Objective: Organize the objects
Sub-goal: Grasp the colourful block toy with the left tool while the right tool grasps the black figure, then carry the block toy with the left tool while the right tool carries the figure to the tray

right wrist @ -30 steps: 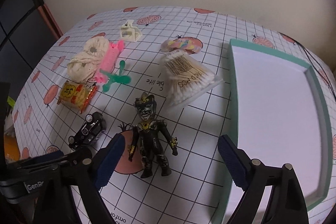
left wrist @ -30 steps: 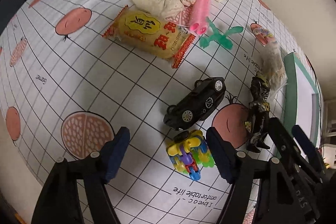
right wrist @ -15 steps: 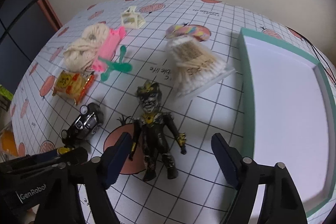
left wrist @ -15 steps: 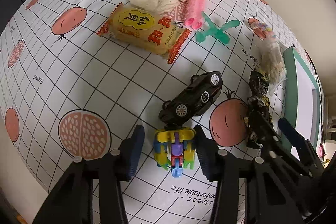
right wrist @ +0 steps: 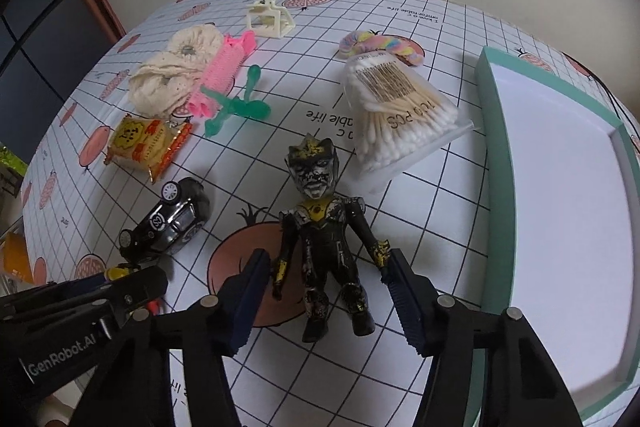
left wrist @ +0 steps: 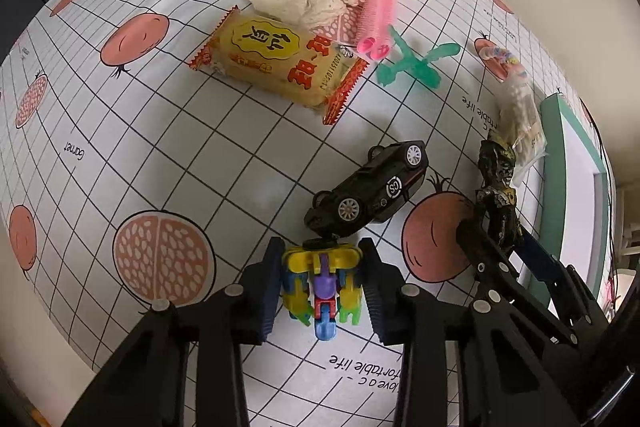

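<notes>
left tool clamped on multicoloured plastic block robot toy, lift straight, clear black toy car | right tool apart astride black-and-gold plastic action figure lying on bench, squeeze torso | teal-rimmed white tray beside

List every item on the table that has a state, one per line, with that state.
left gripper: shut on the colourful block toy
right gripper: open, fingers either side of the black figure
black figure: lying on its back
toy car: tipped on its side
cotton swab bag: lying flat
tray: empty
snack packet: sealed, lying flat
</notes>
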